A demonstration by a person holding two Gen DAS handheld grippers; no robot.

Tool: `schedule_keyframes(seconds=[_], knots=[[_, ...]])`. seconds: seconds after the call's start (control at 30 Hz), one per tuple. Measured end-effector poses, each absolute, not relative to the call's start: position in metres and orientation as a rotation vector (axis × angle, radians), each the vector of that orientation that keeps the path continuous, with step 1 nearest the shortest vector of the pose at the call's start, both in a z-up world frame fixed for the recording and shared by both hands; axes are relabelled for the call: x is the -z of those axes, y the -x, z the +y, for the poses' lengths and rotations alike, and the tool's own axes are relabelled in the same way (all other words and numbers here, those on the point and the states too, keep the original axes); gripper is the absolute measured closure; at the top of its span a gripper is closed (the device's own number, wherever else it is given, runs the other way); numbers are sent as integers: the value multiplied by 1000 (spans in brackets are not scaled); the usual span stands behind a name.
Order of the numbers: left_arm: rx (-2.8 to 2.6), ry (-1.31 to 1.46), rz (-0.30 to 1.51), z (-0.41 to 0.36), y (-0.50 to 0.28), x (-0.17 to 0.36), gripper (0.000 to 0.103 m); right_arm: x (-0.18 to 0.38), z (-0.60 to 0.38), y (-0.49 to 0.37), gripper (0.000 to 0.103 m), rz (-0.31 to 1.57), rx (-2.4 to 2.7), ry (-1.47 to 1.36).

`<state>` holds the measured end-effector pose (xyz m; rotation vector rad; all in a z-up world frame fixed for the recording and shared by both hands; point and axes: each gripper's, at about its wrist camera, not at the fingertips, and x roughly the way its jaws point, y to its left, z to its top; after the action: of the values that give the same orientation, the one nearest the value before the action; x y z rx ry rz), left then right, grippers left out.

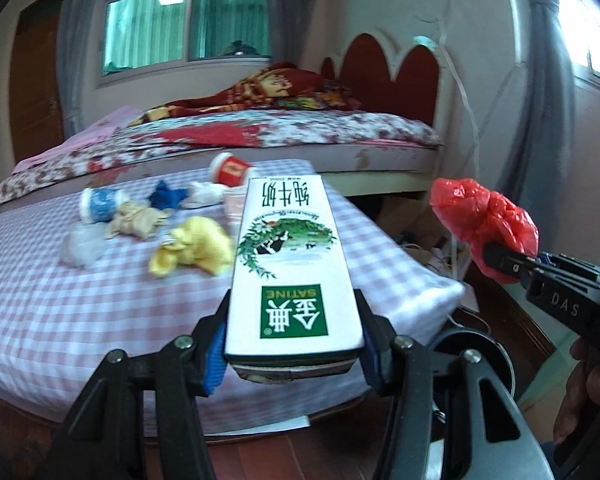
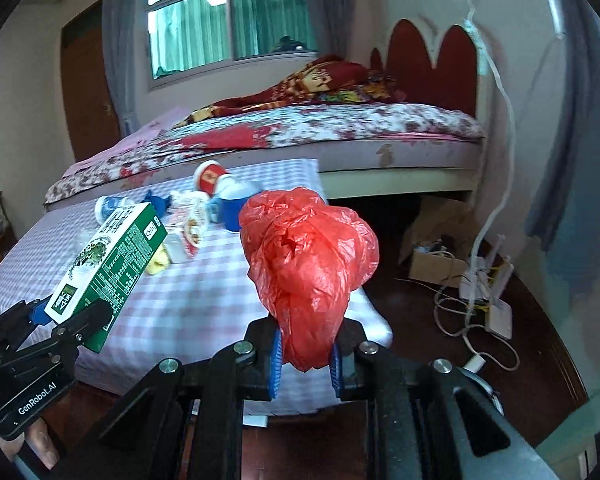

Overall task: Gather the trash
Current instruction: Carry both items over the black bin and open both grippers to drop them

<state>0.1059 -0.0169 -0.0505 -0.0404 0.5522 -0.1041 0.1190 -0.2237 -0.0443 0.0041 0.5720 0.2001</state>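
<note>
My left gripper (image 1: 294,340) is shut on a white and green milk carton (image 1: 288,264) and holds it above the near edge of the checked table (image 1: 60,320). The carton also shows in the right wrist view (image 2: 108,268). My right gripper (image 2: 305,354) is shut on a crumpled red plastic bag (image 2: 308,268), held in the air to the right of the table; the bag also shows in the left wrist view (image 1: 484,220). More trash lies on the table: a yellow wad (image 1: 192,248), a blue cup (image 1: 100,204), a red cup (image 1: 230,170), a blue star-shaped scrap (image 1: 168,196).
A bed (image 1: 260,140) with a red headboard stands behind the table. A cardboard box (image 2: 436,264), cables and white devices (image 2: 496,312) lie on the dark wooden floor to the right. A blue mug (image 2: 234,208) stands on the table. A dark round object (image 1: 476,344) is below the left gripper.
</note>
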Motion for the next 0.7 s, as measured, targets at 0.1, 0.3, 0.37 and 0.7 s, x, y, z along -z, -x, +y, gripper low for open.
schedule_keyframes(seconds=[0.1,0.3,0.37,0.7], knots=[[167,25,560,-40,-104,52,49,44,-250,-110,83,572,-161,-18],[298,-29,580,-94,-98,57,49,49,-309,-94,83,588,-63,-43],[335,-45,592,-110,-98,59,49,54,-327,-90,83,600,-36,-54],[526,-130,717,-190,-98,100,49,107,-390,-85,83,729,5,-74]])
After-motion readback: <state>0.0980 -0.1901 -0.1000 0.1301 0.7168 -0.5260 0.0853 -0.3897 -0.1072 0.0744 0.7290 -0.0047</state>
